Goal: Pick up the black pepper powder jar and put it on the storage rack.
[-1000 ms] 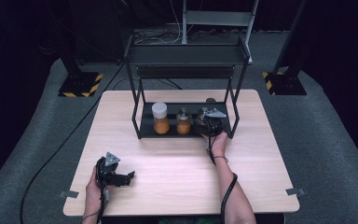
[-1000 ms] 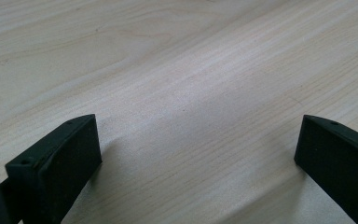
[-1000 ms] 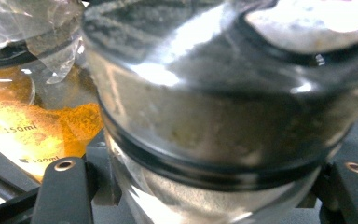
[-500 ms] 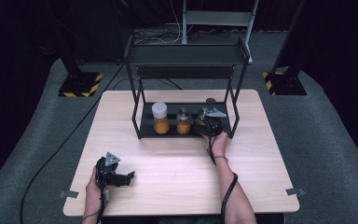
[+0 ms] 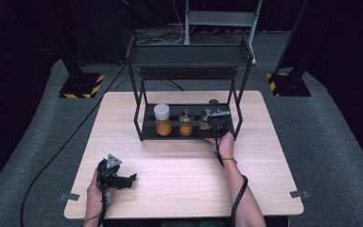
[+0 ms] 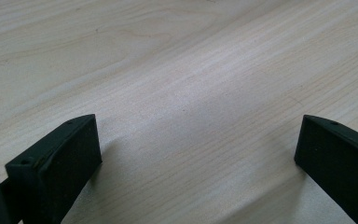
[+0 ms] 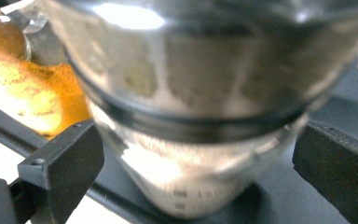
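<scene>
I see a pale wood-grain tabletop [image 5: 179,165] under a black rack [image 5: 189,56]. Jar with white lid [image 5: 162,120] holds orange powder; the clear jar [image 7: 200,116] holds pale powder (black band round it). Yellow-black striped bases [image 5: 81,86] on grey floor [image 5: 331,142].

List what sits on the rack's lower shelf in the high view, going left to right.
White-lidded jar of orange powder → small jar of orange powder → pale-powder jar → right gripper, jaws open around that last jar.
</scene>
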The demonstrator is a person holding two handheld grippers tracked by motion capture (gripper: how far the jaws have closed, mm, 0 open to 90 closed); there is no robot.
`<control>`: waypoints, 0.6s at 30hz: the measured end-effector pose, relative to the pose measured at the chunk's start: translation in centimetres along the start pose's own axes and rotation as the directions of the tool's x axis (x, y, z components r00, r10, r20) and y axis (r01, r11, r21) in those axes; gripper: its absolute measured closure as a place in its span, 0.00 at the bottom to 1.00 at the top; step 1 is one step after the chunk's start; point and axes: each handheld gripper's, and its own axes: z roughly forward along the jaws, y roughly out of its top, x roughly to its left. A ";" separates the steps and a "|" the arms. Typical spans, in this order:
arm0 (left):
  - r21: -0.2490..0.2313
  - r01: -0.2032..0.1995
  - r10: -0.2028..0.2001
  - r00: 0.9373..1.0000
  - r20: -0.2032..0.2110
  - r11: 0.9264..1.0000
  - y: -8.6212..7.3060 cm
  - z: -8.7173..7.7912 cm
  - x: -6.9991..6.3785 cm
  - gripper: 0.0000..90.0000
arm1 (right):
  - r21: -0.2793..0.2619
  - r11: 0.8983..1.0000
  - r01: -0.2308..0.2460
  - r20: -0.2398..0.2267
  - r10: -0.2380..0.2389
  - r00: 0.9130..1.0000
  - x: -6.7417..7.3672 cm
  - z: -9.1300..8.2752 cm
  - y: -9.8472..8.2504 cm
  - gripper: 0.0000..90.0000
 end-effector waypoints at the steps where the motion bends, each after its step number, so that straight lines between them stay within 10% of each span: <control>1: 0.000 0.000 0.000 1.000 0.000 1.000 0.0 0.0 0.0 0.00 | 0.013 1.000 -0.003 -0.006 0.003 1.000 0.0 -0.1 0.0 0.00; 18: 0.000 0.000 0.000 1.000 0.000 1.000 0.0 0.0 0.0 0.00 | 0.068 0.997 0.025 -0.048 -0.022 0.999 0.8 -3.4 -1.3 0.00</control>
